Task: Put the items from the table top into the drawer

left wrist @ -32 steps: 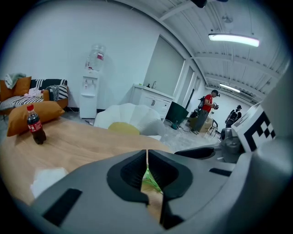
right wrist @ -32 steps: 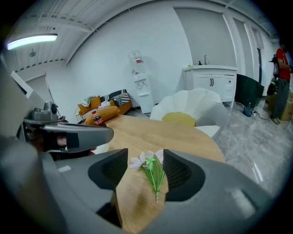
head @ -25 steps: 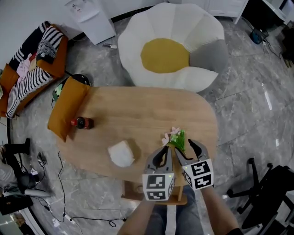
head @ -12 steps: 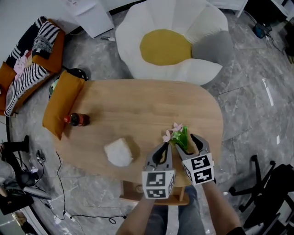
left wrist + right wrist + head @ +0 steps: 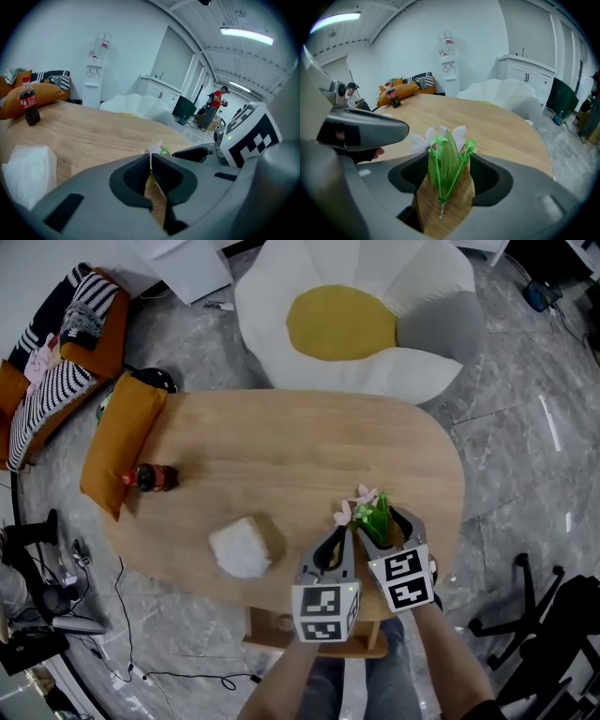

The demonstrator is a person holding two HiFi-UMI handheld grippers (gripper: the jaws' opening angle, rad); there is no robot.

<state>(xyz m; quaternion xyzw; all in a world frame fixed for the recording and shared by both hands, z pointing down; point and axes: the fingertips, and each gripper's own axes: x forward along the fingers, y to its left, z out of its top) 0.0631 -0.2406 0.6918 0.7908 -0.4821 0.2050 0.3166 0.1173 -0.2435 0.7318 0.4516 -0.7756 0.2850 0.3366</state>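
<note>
The flower sprig (image 5: 446, 161) lies on the table (image 5: 281, 456) near its edge closest to the person, between the 2 fingers of the right gripper (image 5: 384, 526). Those fingers have just been opening and stand released, not pressing it. The left gripper (image 5: 150, 159), just beside, is clenched on nothing.

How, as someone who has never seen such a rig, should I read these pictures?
There is no robot here. A person holds a two-jaw gripper in each hand, each with a marker cube and its own camera. The head view looks down from the person's head. The other two views look along each gripper's jaws. On the wooden table a cola bottle stands, a white crumpled bundle lies, and a small artificial flower sprig lies near the front edge. The left gripper is shut. The right gripper has just been opening. Its jaws stand wide around the sprig without pressing it, so nothing is held.
</note>
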